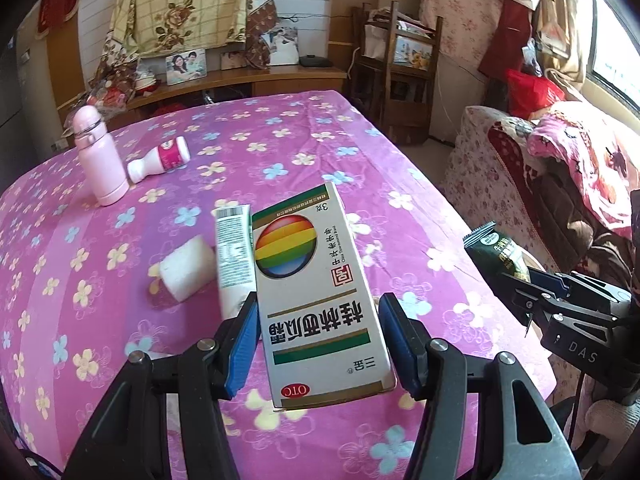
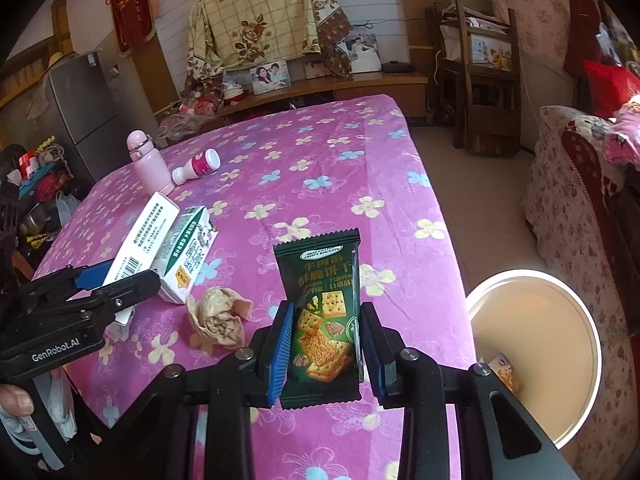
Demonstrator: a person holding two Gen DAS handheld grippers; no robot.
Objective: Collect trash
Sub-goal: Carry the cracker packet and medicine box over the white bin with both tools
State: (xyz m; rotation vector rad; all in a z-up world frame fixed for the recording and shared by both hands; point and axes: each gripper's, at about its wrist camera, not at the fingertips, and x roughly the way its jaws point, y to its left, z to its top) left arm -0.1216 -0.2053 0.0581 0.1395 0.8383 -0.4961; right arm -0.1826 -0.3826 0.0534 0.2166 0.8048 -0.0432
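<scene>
The left hand-held gripper (image 1: pixel 318 344) holds a box (image 1: pixel 320 300) and the right hand-held gripper (image 2: pixel 326 344) a wrapper (image 2: pixel 322 312), so I judge both next go into the bin (image 2: pixel 576 400) right of it

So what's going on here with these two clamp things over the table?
A person is clearing trash off the table. The left gripper has its jaws closed on a white medicine box; the right gripper holds a green biscuit packet. A white bin waits beside the table. Crumpled paper remains.
</scene>
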